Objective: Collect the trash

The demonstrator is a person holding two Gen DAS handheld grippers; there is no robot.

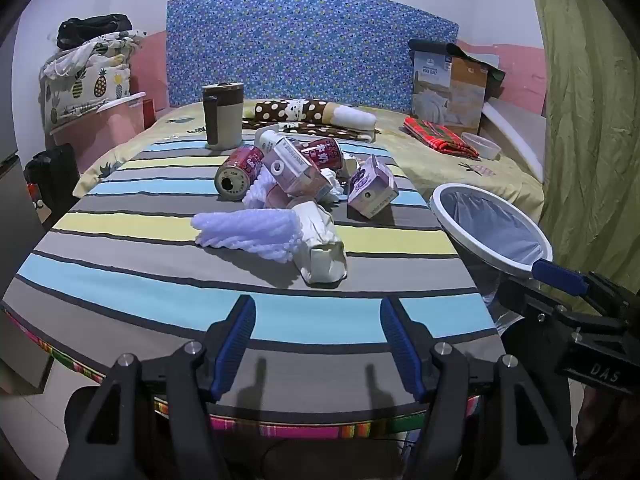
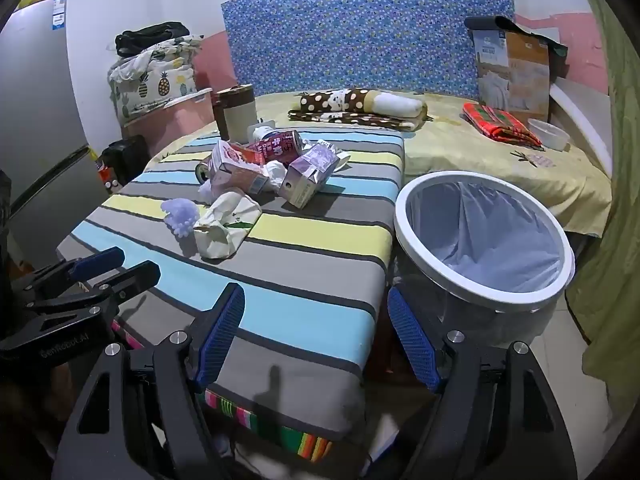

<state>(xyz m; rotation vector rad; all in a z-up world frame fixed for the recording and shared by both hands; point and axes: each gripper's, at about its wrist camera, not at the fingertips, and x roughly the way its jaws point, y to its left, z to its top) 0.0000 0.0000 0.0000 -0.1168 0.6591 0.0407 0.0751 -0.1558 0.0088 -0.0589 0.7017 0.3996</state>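
1. My left gripper (image 1: 318, 344) hovers over the near edge of the striped worktop (image 1: 140, 272); fingers spread apart, holding nothing.
2. My right gripper (image 2: 316, 334) sits at the worktop's near right corner; fingers likewise apart and empty.
3. Trash pile (image 1: 296, 176) lies mid-worktop: red cans, pink cartons, crumpled tissue, white foam net (image 1: 248, 232) nearest.
4. Bin (image 2: 482, 240), white-rimmed with liner, stands just beside the worktop's right side.

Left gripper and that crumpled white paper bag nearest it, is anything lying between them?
No. In the left wrist view, only bare striped cloth lies between the open left gripper and the crumpled white paper bag.
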